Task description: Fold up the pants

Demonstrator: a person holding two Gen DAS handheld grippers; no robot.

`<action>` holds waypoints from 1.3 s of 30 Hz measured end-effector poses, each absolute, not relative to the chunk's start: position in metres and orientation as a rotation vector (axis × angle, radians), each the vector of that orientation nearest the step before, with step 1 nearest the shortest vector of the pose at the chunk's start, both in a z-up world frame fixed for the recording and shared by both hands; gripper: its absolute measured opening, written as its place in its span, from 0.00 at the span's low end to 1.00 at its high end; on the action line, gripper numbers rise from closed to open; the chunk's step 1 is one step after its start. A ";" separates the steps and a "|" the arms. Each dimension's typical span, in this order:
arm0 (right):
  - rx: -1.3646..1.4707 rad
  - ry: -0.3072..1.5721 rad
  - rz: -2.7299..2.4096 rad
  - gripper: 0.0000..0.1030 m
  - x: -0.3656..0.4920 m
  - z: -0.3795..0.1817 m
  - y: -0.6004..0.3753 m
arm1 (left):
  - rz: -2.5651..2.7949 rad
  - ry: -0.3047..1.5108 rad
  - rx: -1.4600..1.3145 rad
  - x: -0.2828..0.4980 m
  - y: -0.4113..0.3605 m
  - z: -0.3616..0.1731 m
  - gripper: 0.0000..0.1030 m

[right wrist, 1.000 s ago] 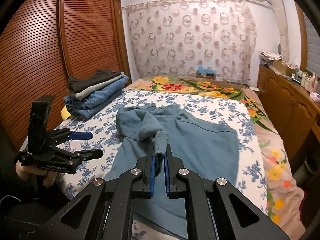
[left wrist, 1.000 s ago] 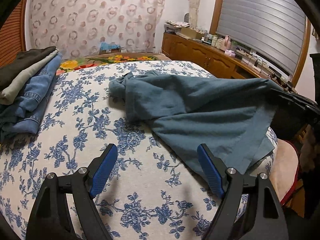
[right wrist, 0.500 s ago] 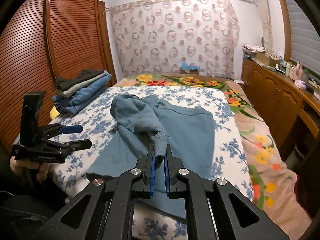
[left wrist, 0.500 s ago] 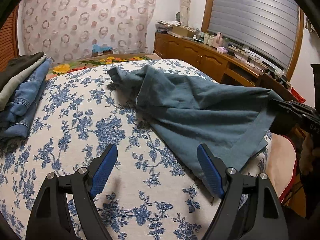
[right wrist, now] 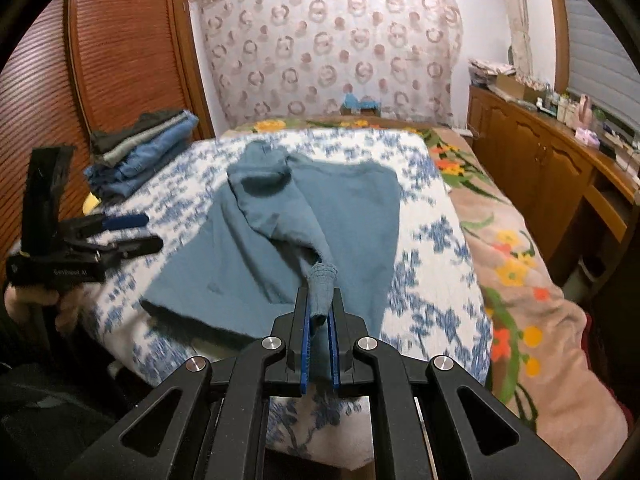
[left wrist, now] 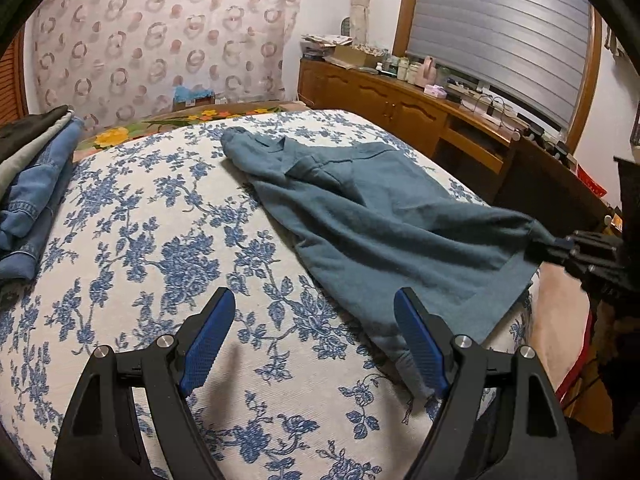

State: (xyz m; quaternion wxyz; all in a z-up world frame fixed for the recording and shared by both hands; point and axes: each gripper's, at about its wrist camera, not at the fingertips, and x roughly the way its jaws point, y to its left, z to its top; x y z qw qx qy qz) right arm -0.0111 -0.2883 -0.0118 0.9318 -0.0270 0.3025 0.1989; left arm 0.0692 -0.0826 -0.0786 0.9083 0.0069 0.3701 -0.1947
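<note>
Teal pants lie spread and rumpled across the blue-flowered bed cover. My right gripper is shut on the ribbed cuff of one pant leg, lifting it off the bed near the front edge. In the left wrist view that gripper shows at the far right, pinching the stretched leg. My left gripper stands open just above the cover, with nothing between its pads; the other cuff lies by its right finger. In the right wrist view it hovers at the bed's left side.
A stack of folded jeans and other clothes sits at the far left of the bed. A flowered blanket covers the bed's right side. A wooden sideboard with bottles runs along the right wall; a slatted wardrobe stands left.
My right gripper has drawn the pant leg toward the bed's front edge, stretching the pants out flatter. The left gripper has drifted closer to the near hem and stays open.
</note>
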 end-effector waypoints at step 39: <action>-0.054 0.626 0.451 0.47 0.081 0.018 -0.261 | -0.339 0.690 0.024 0.131 -0.046 -0.047 0.80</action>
